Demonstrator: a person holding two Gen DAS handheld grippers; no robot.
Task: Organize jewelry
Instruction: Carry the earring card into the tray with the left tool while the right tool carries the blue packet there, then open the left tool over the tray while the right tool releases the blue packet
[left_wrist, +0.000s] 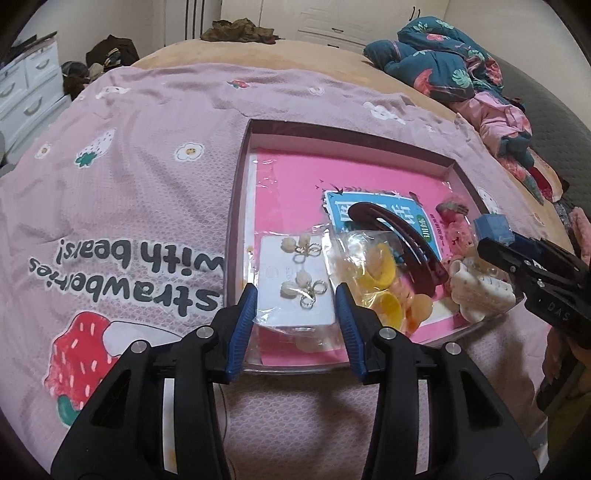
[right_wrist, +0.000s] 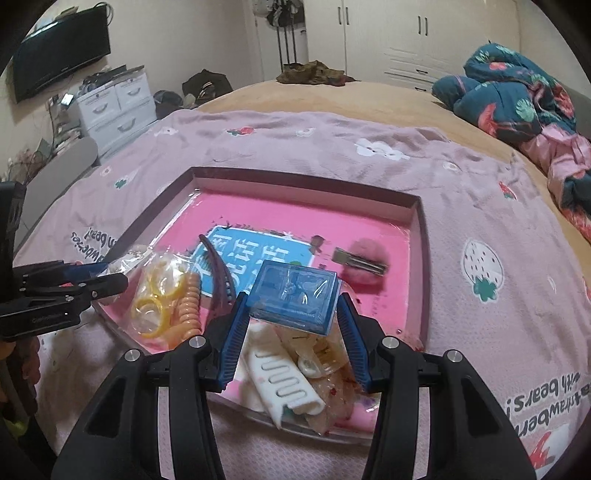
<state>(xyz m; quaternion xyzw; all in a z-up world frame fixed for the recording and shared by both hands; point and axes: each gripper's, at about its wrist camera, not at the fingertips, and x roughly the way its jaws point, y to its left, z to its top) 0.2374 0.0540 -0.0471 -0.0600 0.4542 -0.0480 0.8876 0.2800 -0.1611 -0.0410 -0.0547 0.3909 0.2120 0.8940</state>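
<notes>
A: Right tool clamped on a small blue plastic box, held above the near end of the shallow pink-lined tray on the bed.

B: Rigid, light, glossy, probably slippery. Best gripped across the flat side walls, as now.

A: Left tool parted to a middling gap, empty, hovering over the white earring card in its clear sleeve near the tray's front left.

B: Thin, bendy, slick under the film. Better pinched at an edge, clear of the fragile bead earrings.

A: Beside it, a bag of yellow hair rings, soft and crinkly; a dark hair clip, stiff.
</notes>
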